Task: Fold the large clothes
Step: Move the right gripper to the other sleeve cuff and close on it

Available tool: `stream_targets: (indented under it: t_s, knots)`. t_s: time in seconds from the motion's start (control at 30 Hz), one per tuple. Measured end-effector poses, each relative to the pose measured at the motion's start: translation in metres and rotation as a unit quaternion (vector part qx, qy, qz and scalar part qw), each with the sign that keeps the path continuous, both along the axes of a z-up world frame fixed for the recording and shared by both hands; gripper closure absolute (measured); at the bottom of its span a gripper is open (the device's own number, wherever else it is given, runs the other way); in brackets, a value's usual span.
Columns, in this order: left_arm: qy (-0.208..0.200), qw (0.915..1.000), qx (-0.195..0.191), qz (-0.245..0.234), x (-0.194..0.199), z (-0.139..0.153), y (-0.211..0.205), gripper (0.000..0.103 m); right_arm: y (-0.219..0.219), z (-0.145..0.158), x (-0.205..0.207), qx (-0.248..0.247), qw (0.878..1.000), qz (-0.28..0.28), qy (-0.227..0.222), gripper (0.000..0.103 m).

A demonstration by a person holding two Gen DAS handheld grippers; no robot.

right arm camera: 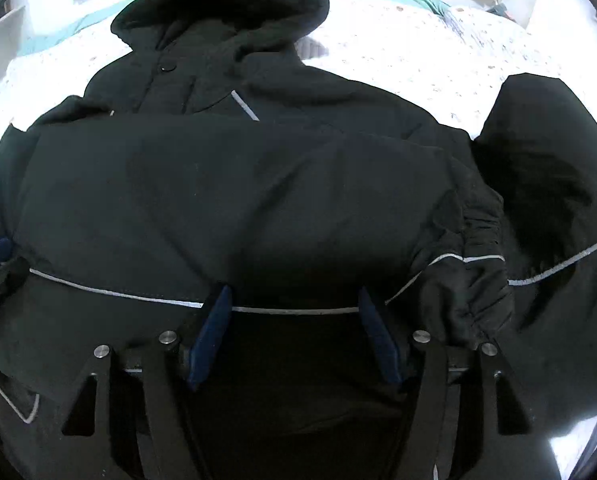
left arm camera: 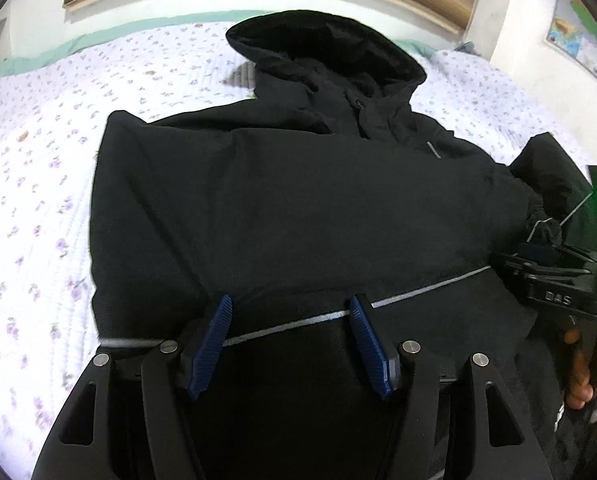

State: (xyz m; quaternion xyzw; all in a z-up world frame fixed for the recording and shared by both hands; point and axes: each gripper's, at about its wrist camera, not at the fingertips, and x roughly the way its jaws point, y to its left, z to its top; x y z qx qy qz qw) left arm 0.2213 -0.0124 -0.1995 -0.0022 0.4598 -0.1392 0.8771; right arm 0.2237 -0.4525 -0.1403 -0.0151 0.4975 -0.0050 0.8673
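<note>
**Now a bulky black jacket, both tools wide over its lower half**

Right ahead of both my tools lies the black hooded jacket (left arm camera: 282, 200), spread on the flowered bedspread (left arm camera: 38, 152). My left gripper (left arm camera: 290, 320) has its blue pads spread apart with nothing between them, hanging over the grey reflective stripe (left arm camera: 418, 292) that runs across the body. My right gripper (right arm camera: 294, 312) is likewise spread and pinching nothing, above the same stripe seen from its own side.

I judge the jacket padded and thick: soft, but heavy for cloth, with a smooth shell that may slide between the pads. It will slump rather than hold a crease. A thin single layer would slip, so I would take it at the hem nearest me or at a seam edge, one tool towards each side, so the weight is shared.

Its long axis runs straight away from me, hood (left arm camera: 322, 52) at the far end, hem towards my wrists. One sleeve already lies folded across the chest, its gathered cuff (right arm camera: 470, 280) just right of my right tool. The other sleeve (right arm camera: 546, 200) sticks out further right, not yet folded in.
</note>
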Motion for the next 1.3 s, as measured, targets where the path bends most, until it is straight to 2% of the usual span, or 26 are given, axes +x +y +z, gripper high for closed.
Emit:
stream_targets:
  t_s: [0.1,0.23,0.4,0.53,0.6,0.7,0.87,0.97,1.03,1.2,1.3]
  knots:
    - [0.006,0.9999,0.011,0.009,-0.012,0.022,-0.003,0.04,-0.009,0.014,-0.019,0.025,1.0,0.012,0.002,0.035]
    - [0.008,0.9999,0.007,0.007,-0.032,0.065,-0.023,0.04,-0.025,0.043,-0.053,0.034,0.999,0.023,-0.029,0.035]
    - [-0.02,0.9987,-0.036,-0.03,-0.055,0.138,-0.076,0.04,-0.057,0.085,-0.086,0.073,0.995,0.007,-0.07,0.034]
    - [-0.045,0.997,-0.04,-0.048,-0.061,0.164,-0.124,0.04,-0.094,0.11,-0.108,0.086,0.99,-0.022,-0.107,0.033]
    - [-0.048,0.9968,-0.04,-0.05,-0.059,0.16,-0.146,0.04,-0.12,0.116,-0.115,0.094,0.988,-0.04,-0.119,0.033]
    - [-0.029,0.9966,-0.057,-0.051,-0.046,0.135,-0.172,0.04,-0.157,0.118,-0.129,0.103,0.984,-0.071,-0.127,0.033]
    - [-0.003,0.9982,-0.044,-0.04,-0.023,0.06,-0.203,0.04,-0.215,0.103,-0.138,0.105,0.98,-0.119,-0.124,0.033]
    - [0.024,0.9966,-0.066,-0.044,-0.014,0.021,-0.211,0.04,-0.25,0.091,-0.141,0.113,0.975,-0.148,-0.12,0.033]
    - [0.034,0.9968,-0.06,-0.041,-0.011,-0.001,-0.216,0.04,-0.274,0.087,-0.14,0.118,0.97,-0.17,-0.124,0.033]
    - [-0.012,0.998,-0.035,-0.051,-0.018,-0.012,-0.224,0.04,-0.341,0.075,-0.134,0.125,0.952,-0.246,-0.132,0.033]
    - [-0.038,0.9975,-0.021,-0.056,-0.026,-0.015,-0.228,0.04,-0.374,0.061,-0.123,0.146,0.94,-0.282,-0.128,0.032]
